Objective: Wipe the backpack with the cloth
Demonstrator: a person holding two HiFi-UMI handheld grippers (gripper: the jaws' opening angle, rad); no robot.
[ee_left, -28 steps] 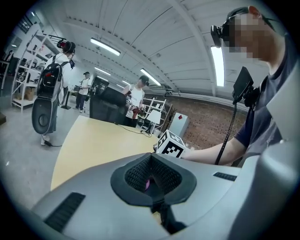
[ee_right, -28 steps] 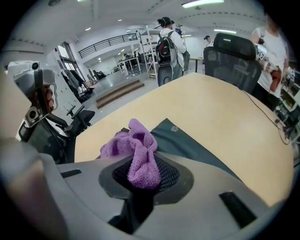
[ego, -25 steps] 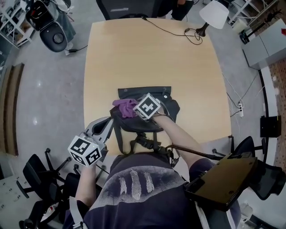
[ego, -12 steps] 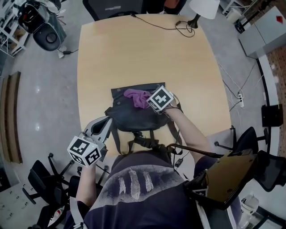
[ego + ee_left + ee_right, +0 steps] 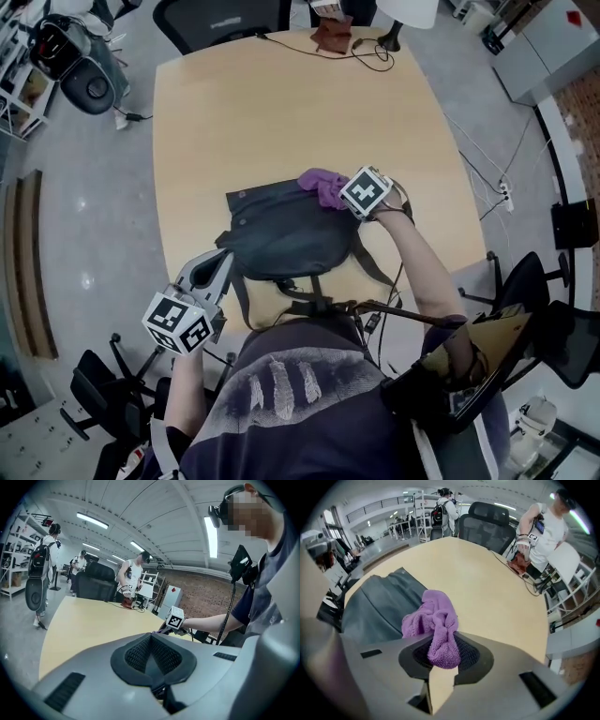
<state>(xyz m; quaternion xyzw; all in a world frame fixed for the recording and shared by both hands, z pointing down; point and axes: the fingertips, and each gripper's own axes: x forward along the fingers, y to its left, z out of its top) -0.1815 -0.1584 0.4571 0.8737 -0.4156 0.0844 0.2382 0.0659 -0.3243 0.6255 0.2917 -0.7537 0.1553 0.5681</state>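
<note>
A dark grey backpack (image 5: 281, 239) lies flat on the near part of the wooden table (image 5: 272, 112), its straps hanging over the near edge. My right gripper (image 5: 342, 192) is shut on a bunched purple cloth (image 5: 322, 185), which rests at the backpack's far right corner, partly over the bare tabletop. In the right gripper view the cloth (image 5: 436, 620) bulges from between the pads, with the backpack (image 5: 379, 606) to its left. My left gripper (image 5: 220, 267) hovers at the backpack's near left corner. Its pads (image 5: 140, 651) are pressed together with nothing visible between them.
A lamp (image 5: 408, 11), a black cable (image 5: 370, 52) and a small brown item (image 5: 333, 33) occupy the table's far edge. An office chair (image 5: 220, 14) stands beyond it. Other chairs (image 5: 103, 403) crowd the near left floor. Several people (image 5: 133, 576) stand past the table.
My right gripper has dragged the purple cloth across the backpack from its middle toward the far right corner. The left gripper has stayed in place.
</note>
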